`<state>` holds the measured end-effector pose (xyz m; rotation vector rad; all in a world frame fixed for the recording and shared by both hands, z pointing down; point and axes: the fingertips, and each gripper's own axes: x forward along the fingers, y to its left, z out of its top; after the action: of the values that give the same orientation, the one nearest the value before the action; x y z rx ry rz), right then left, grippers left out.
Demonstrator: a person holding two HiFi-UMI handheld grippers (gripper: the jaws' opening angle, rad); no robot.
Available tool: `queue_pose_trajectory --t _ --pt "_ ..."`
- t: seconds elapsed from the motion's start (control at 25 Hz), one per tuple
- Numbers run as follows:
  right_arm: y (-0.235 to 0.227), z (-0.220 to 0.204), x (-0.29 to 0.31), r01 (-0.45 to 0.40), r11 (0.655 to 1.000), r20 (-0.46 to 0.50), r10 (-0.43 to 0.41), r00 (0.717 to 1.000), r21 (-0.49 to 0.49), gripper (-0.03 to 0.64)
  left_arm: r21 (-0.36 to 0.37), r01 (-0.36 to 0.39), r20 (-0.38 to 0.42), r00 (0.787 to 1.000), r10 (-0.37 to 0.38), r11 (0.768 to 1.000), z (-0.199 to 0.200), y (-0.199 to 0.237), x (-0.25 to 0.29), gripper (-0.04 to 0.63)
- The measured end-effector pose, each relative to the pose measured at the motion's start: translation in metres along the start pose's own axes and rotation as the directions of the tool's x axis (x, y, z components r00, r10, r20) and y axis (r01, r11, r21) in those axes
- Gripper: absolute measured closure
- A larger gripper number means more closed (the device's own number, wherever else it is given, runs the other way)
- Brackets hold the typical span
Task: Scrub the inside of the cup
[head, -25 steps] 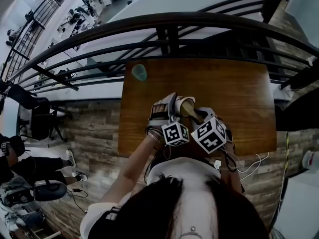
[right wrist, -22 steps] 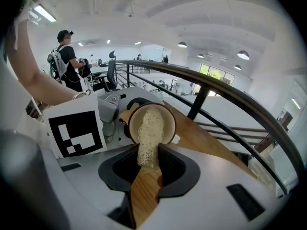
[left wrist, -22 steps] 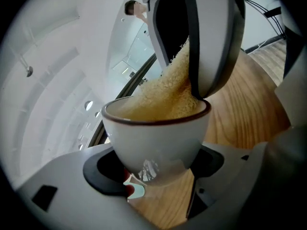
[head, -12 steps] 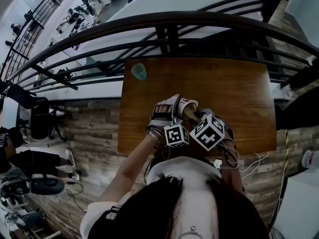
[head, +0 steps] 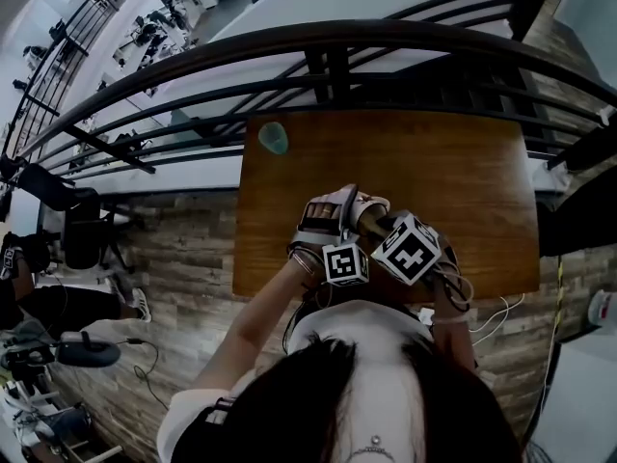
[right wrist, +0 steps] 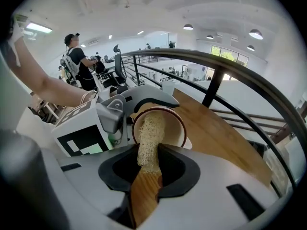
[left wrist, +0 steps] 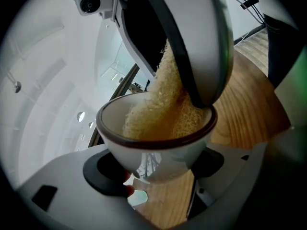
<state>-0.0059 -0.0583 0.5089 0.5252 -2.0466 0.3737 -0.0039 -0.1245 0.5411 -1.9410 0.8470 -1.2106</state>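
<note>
While the left tool (left wrist: 156,172) clamps the white ceramic cup with a dark brown rim (left wrist: 165,156) by its outer wall, over the near edge of the brown wooden table (head: 453,181), the right tool (right wrist: 149,170) grips a pale fibrous loofah scrubber (right wrist: 149,138) - its far end pushed into the cup's mouth. A small teal object (head: 273,138) sits at the table's far left corner - well apart.

The right half of the surface (head: 463,181) is open. A teal object (head: 273,138) occupies its far left corner; a railing (head: 328,39) lines the far edge.
</note>
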Motion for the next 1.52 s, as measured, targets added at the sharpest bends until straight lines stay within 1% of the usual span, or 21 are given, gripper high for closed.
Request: queue_pose_trajectory --t 0.16,0.4,0.68,0.76,0.84,0.92,1.08,1.16,1.4,1.52 --pt "0.001 0.003 0.002 -0.045 0.997 0.044 0.042 0.998 0.06 0.508 -0.017 -0.001 0.022 1.0 0.001 1.0 0.002 -0.005 0.003 0.207" --pt "0.006 0.008 0.0 -0.117 0.984 0.12 0.101 0.988 0.134 0.512 -0.012 0.0 0.011 1.0 0.0 1.0 0.002 -0.002 -0.003 0.207" --pt "0.011 0.011 0.001 -0.206 0.956 0.202 0.164 0.966 0.209 0.514 -0.021 -0.008 0.006 1.0 0.008 1.0 0.002 -0.002 -0.007 0.207" --pt "0.012 0.013 0.0 -0.228 0.946 0.224 0.176 0.959 0.232 0.515 -0.007 -0.016 0.01 1.0 0.016 1.0 0.002 -0.001 -0.008 0.207" --pt "0.012 0.015 -0.001 -0.247 0.936 0.244 0.186 0.952 0.25 0.516 -0.012 -0.012 0.013 1.0 0.013 1.0 0.001 -0.004 -0.007 0.207" --pt "0.012 0.017 -0.002 -0.273 0.924 0.271 0.199 0.942 0.269 0.517 -0.019 -0.017 0.009 1.0 0.018 1.0 -0.001 -0.006 -0.006 0.207" --pt "0.011 0.02 -0.006 -0.333 0.893 0.336 0.226 0.914 0.304 0.52 -0.038 -0.05 0.034 0.998 0.051 0.998 0.007 0.001 -0.006 0.207" --pt "0.011 0.022 -0.007 -0.357 0.878 0.366 0.234 0.901 0.318 0.523 -0.053 -0.052 0.031 0.998 0.053 0.997 0.009 0.004 -0.009 0.207" --pt "0.01 0.028 -0.011 -0.42 0.834 0.448 0.242 0.861 0.357 0.529 -0.072 -0.071 0.04 0.996 0.074 0.995 0.009 0.004 -0.008 0.207" --pt "0.006 0.031 -0.014 -0.449 0.81 0.496 0.232 0.837 0.378 0.532 -0.079 -0.077 0.042 0.996 0.08 0.994 0.009 0.006 -0.006 0.207"
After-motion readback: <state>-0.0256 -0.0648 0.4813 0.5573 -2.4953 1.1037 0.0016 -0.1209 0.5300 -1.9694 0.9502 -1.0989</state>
